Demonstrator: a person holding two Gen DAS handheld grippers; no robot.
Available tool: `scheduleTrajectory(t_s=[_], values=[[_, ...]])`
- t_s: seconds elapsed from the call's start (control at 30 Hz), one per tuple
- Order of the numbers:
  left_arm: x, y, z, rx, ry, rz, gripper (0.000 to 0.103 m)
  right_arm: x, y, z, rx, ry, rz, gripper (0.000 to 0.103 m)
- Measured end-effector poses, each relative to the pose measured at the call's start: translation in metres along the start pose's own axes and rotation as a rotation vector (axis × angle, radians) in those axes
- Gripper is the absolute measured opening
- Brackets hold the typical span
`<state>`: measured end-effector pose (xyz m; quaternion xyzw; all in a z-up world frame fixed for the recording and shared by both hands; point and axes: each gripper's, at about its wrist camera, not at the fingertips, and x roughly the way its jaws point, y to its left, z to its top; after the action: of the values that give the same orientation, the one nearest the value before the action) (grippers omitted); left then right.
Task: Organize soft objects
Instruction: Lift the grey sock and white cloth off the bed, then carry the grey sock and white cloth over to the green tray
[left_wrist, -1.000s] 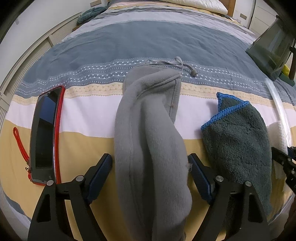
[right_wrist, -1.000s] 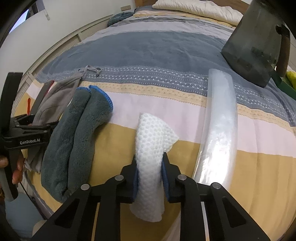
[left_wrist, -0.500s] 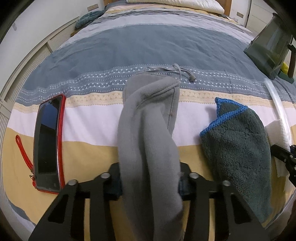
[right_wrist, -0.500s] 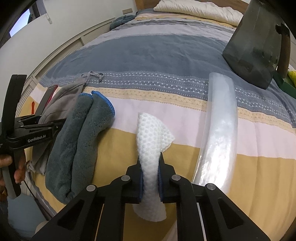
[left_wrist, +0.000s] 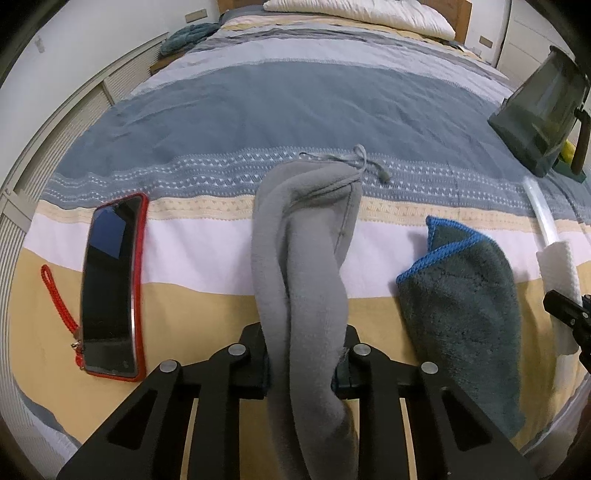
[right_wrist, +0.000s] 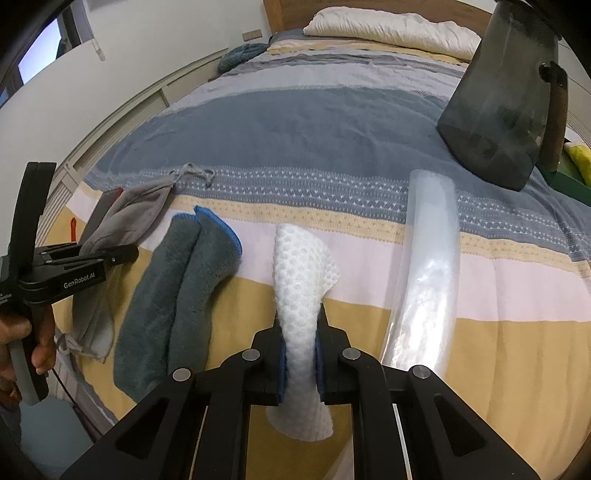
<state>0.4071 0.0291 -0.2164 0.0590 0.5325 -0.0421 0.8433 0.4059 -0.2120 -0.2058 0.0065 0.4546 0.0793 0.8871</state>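
Fleece of the grey pouch (left_wrist: 303, 258) is pinched limp in the closed left tongs (left_wrist: 301, 365). White waffle cloth (right_wrist: 301, 291), light and floppy, is likewise clamped mid-length by the right tongs (right_wrist: 300, 365); sagging ends are to be expected.

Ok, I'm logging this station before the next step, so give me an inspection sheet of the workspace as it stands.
Surface: striped bedspread, lightly wrinkled.
Job's things: grey fleece pouch pinched mid-length; white waffle cloth pinched likewise; dark green cloth with blue edging lying free between them.
Clutter: phone in red case with wrist strap; clear plastic roll; dark jug with brown handle.
Grippers: left gripper shut on the pouch; right gripper shut on the white cloth.
Cables: nothing seen for certain; only the pouch's drawstring.
Surroundings: pillow at the headboard, wall panelling on the left.
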Motion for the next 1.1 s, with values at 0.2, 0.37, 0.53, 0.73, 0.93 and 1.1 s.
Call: scheduleTrajectory(t_s=[0.2, 0.37, 0.53, 0.73, 0.93, 1.1], values=[[-0.021, -0.001, 0.003, 0.000, -0.035, 0.024, 0.019, -0.017, 0.000, 0.000, 0.005, -0.026, 0.010, 0.011], [-0.039, -0.003, 0.002, -0.009, -0.058, 0.048, 0.019, -0.034, -0.002, 0.000, 0.009, -0.048, 0.014, 0.011], [-0.060, -0.013, -0.002, -0.013, -0.078, 0.044, 0.019, -0.053, -0.005, -0.002, 0.011, -0.066, 0.008, 0.011], [-0.088, -0.036, -0.004, -0.007, -0.102, 0.004, 0.019, -0.080, -0.015, -0.010, 0.021, -0.089, -0.008, 0.011], [-0.109, -0.073, -0.002, 0.024, -0.113, -0.053, 0.019, -0.110, -0.037, -0.023, 0.053, -0.111, -0.036, 0.011], [-0.125, -0.115, 0.001, 0.062, -0.126, -0.102, 0.019, -0.135, -0.061, -0.033, 0.084, -0.127, -0.071, 0.011]])
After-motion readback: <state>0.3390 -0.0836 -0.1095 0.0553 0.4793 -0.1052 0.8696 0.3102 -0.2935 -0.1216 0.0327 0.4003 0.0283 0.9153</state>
